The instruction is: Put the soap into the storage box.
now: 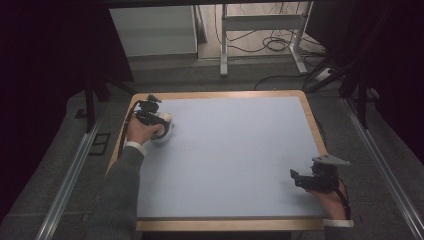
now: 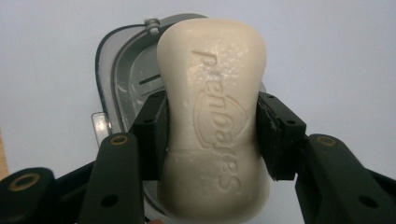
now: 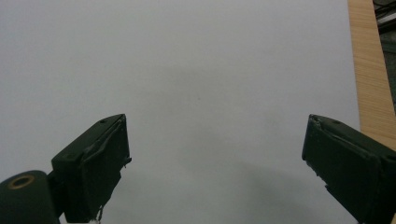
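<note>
A cream bar of soap [image 2: 212, 112] with raised lettering is pinched between the jaws of my left gripper [image 2: 212, 135], which is shut on it. Right under the soap lies a clear, grey-rimmed soap dish [image 2: 122, 74]; whether they touch I cannot tell. In the high view this gripper [image 1: 159, 125] holds the soap [image 1: 165, 118] over the pale dish [image 1: 162, 137] at the table's far left. My right gripper [image 3: 215, 163] has its jaws wide apart over bare blue-grey surface, nothing between them. It rests near the right front corner [image 1: 301, 181].
The blue-grey table top [image 1: 230, 150] has a wooden rim [image 1: 310, 115]; that rim also shows at the right edge of the right gripper view [image 3: 371, 70]. Beyond the table stand a white frame [image 1: 260, 30] and floor cables [image 1: 275, 45].
</note>
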The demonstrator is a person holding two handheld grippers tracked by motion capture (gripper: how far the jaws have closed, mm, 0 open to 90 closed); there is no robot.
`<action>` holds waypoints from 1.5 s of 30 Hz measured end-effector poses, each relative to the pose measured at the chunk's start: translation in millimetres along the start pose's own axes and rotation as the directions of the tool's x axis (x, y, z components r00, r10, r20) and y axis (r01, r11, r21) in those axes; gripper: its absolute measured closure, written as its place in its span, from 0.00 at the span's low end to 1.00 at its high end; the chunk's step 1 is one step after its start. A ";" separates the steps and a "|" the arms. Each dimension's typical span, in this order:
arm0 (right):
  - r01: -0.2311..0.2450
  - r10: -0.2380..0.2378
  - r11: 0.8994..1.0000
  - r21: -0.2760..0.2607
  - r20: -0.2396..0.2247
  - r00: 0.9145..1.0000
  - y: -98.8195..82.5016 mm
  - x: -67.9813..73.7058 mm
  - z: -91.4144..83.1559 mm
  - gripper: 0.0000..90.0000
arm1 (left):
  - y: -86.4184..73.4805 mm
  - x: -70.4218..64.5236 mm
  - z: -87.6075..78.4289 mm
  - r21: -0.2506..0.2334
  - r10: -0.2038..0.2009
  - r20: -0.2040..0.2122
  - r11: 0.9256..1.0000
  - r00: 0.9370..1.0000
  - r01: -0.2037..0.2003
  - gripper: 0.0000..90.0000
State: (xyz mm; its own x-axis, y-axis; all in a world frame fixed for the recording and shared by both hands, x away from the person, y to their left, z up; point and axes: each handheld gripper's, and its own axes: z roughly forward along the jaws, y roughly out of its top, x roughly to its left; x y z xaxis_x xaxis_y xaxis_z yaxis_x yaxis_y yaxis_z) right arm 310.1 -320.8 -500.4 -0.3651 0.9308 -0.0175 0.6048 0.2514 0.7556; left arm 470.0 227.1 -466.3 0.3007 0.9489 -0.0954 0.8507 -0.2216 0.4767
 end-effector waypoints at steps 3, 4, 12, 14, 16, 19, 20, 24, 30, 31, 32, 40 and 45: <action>0.000 0.000 1.000 0.000 0.000 1.000 -0.1 -0.3 -0.1 0.08 | -1.5 0.1 2.9 0.005 -0.001 -0.007 1.000 1.000 0.001 0.55; 0.000 0.000 1.000 0.000 -0.001 1.000 -0.2 -0.3 0.0 0.08 | -2.0 0.5 3.1 -0.004 -0.009 -0.006 1.000 1.000 0.009 0.54; 0.005 -0.005 1.000 0.000 -0.002 1.000 0.1 1.3 0.3 0.08 | -3.5 -7.9 -13.5 -0.079 0.015 0.032 0.997 0.999 -0.012 0.32; 0.006 -0.006 1.000 -0.001 -0.002 1.000 0.3 1.2 0.0 0.08 | -4.5 -12.5 -18.4 -0.102 0.036 0.058 0.994 0.998 -0.030 0.31; 0.005 -0.005 1.000 0.001 0.000 1.000 0.2 1.0 0.0 0.08 | -5.8 -19.1 -23.5 -0.119 0.068 0.068 0.991 0.995 -0.060 0.30; 0.005 -0.005 1.000 0.002 0.001 1.000 0.0 0.9 0.4 0.08 | -8.1 -27.6 -30.6 -0.137 0.105 0.096 0.986 0.990 -0.092 0.29; 0.006 -0.006 1.000 0.002 0.001 1.000 0.0 0.9 0.4 0.08 | -9.5 -30.6 -32.8 -0.142 0.116 0.103 0.985 0.988 -0.101 0.29; 0.005 -0.005 1.000 0.001 0.002 1.000 0.2 1.4 -0.3 0.08 | -19.3 -41.4 -40.3 -0.167 0.160 0.121 0.976 0.980 -0.139 0.29; 0.008 -0.008 1.000 -0.003 0.004 1.000 0.1 1.7 -1.3 0.08 | -40.6 -50.1 -46.3 -0.190 0.192 0.143 0.968 0.971 -0.163 0.28; 0.008 -0.008 1.000 -0.005 0.006 1.000 0.2 1.5 -1.6 0.08 | -46.1 -51.0 -46.6 -0.190 0.198 0.148 0.967 0.969 -0.169 0.28; 0.006 -0.006 1.000 -0.006 0.005 1.000 0.3 1.1 -2.0 0.08 | -50.7 -51.8 -46.6 -0.192 0.204 0.153 0.966 0.967 -0.173 0.28; 0.008 -0.008 1.000 -0.009 0.003 1.000 0.7 1.7 -2.6 0.08 | -92.3 -63.2 -43.8 -0.240 0.248 0.164 0.949 0.955 -0.205 0.29; 0.010 -0.010 1.000 -0.008 0.004 1.000 0.6 2.0 -2.2 0.08 | -115.5 -66.0 -40.0 -0.252 0.243 0.185 0.948 0.952 -0.193 0.28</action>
State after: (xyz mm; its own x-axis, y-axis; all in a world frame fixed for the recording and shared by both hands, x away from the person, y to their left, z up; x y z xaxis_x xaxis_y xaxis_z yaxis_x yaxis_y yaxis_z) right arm 308.1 -319.4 -498.6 -0.3686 0.9292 -0.0275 0.5957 0.2588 0.7604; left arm 334.6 199.1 -480.2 0.5725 0.8084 -0.1371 0.6404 -0.3365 0.6904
